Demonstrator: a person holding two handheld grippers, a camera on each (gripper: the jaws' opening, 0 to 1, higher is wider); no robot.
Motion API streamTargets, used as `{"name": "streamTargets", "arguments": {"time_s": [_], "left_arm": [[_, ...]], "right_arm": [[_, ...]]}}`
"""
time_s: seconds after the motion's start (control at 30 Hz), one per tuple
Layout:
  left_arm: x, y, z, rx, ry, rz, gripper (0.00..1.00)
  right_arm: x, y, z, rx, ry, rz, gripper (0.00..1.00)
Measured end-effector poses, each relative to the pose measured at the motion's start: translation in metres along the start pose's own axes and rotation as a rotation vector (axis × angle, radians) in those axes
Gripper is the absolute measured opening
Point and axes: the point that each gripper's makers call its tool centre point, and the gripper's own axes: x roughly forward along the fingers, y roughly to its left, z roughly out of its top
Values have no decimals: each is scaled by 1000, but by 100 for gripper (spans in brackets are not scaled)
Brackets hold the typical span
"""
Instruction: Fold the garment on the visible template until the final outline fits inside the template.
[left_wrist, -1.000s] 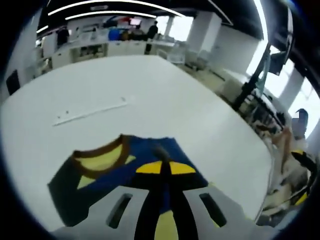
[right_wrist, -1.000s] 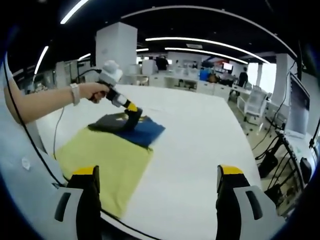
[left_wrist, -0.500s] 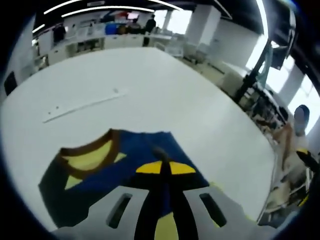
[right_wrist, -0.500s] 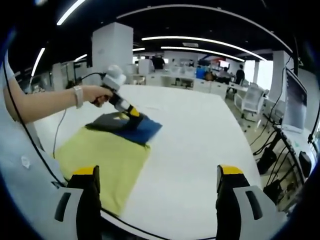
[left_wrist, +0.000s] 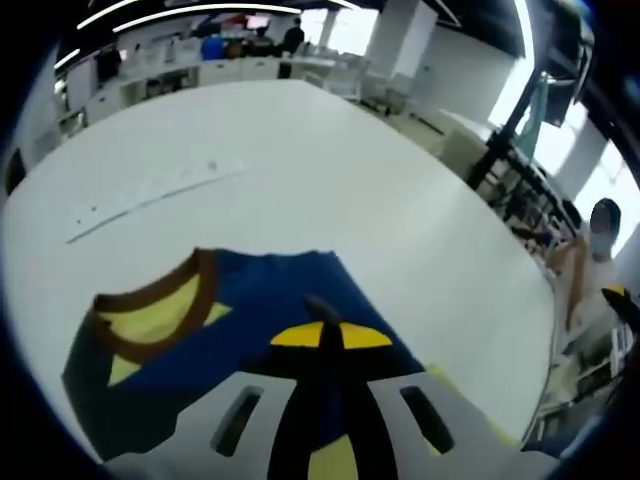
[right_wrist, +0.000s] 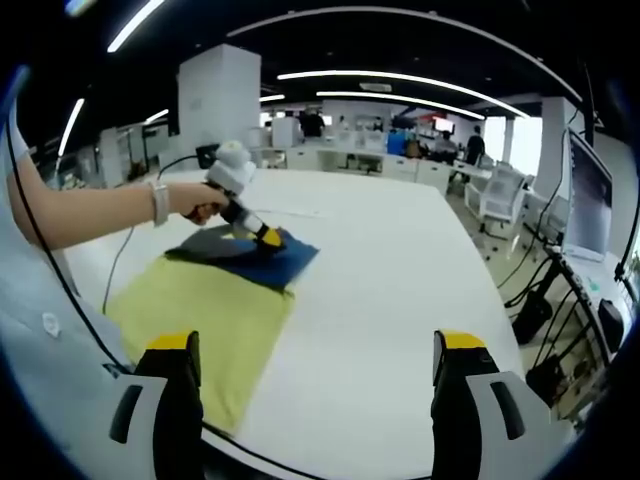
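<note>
The garment (left_wrist: 240, 330), a dark blue top with a brown collar band and yellow showing inside the neck, lies folded on the white table (left_wrist: 300, 170). In the right gripper view it (right_wrist: 255, 262) sits at the far end of the yellow template (right_wrist: 200, 320), a flat rectangular sheet spread near the table's edge, with the blue fabric overlapping the template's far edge.

The left gripper (left_wrist: 322, 335) has its yellow-tipped jaws pressed together, the tips down on the blue cloth; whether fabric is pinched between them I cannot tell. In the right gripper view the same tool (right_wrist: 268, 240) comes in from the left, held by a hand (right_wrist: 195, 198) with a pale wristband, its tip touching the garment.

The right gripper (right_wrist: 312, 350) is held well back from the garment, its jaws wide apart with nothing between them.

A thin white strip (left_wrist: 150, 192) lies on the table beyond the garment. A person (left_wrist: 590, 260) stands off to the table's side, and desks and office chairs (right_wrist: 500, 205) fill the room behind
</note>
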Motion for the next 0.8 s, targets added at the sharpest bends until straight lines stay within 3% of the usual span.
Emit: {"name": "streamTargets", "arguments": {"time_s": [0.13,0.27,0.37,0.6,0.8], "left_arm": [[0,-10,-2,20,6,-29,3],[-1,-19,-2,48,-1,-47,13],[-8,-20,8,75,-34,-48,15],[-34,10,40,111,-111,24,13],[-42,39,35,135,-84,93,11]], "right_arm": [[3,2,1,0,4,12,95],[5,4,0,-2,9,19,95],[5,3,-1,-5,12,23,95],[5,0,-1,-8,10,22,96],[6,0,-2,-8,9,29,95]]}}
